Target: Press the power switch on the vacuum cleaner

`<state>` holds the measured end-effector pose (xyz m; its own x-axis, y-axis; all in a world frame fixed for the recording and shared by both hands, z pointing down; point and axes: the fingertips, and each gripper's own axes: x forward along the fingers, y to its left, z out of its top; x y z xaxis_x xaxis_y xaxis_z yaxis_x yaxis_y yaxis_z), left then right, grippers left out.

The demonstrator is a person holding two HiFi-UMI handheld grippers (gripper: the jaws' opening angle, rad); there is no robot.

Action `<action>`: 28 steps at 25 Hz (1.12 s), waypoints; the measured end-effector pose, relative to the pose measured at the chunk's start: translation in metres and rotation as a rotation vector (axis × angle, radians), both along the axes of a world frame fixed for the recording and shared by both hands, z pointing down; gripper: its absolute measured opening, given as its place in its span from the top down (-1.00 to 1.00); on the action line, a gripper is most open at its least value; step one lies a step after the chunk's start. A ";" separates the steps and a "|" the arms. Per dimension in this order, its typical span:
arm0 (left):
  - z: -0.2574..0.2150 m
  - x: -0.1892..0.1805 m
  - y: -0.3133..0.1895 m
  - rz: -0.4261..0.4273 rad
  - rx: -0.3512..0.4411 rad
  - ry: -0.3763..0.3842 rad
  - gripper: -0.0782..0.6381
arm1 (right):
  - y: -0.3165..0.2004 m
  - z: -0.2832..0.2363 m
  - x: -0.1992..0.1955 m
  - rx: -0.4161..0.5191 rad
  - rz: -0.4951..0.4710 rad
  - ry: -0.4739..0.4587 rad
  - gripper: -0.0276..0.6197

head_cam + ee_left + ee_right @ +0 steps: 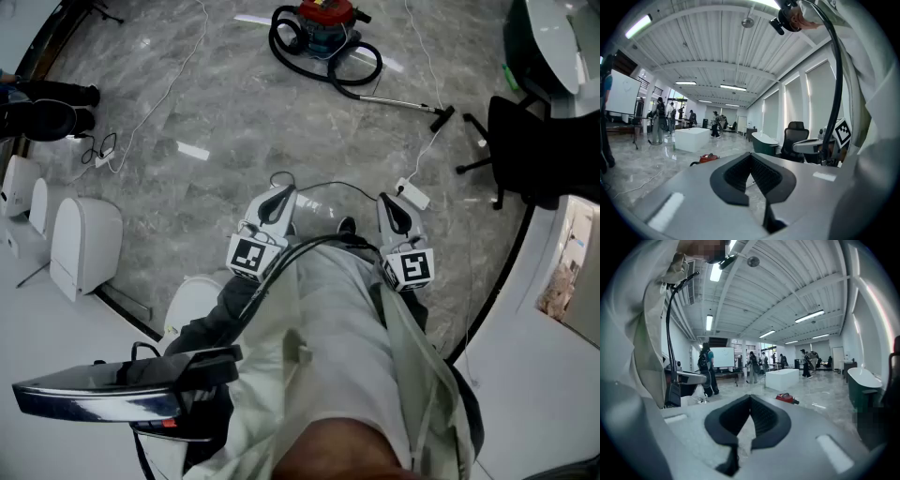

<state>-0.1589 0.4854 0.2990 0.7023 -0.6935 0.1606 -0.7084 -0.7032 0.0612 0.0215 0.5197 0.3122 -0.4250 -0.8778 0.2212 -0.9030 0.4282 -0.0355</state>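
The task had not got past the approach: the vacuum cleaner (323, 23), red-lidded on a teal body, stood far off at 12 o'clock on the floor (234, 112), well apart from both grippers. Its black hose (281, 47) was looped around it and the metal wand (403, 103) lay out toward 1 o'clock. The left gripper (278, 187) and the right gripper (386, 202) were held side by side in front of the person's legs. Each had its jaws pressed together at the tips with nothing between them. The power switch was too small to make out from there. The next move probably called for walking up to the machine, finding the switch on its top and bringing one closed gripper tip down onto it. The floor was polished grey marble-look tile crossed by thin cables, with a white power strip (412, 194) just beside the right gripper. White fixtures (84, 239) stood at 9 o'clock and a black office chair (525, 150) at 2 o'clock. The room was a large hall with strip lights on a ribbed white ceiling (717, 42), a white tub (782, 378) and several people (752, 366) in the distance.
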 end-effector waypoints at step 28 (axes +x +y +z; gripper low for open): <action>0.011 -0.070 -0.019 0.050 -0.036 0.019 0.78 | 0.005 0.006 -0.062 -0.032 0.113 -0.021 0.91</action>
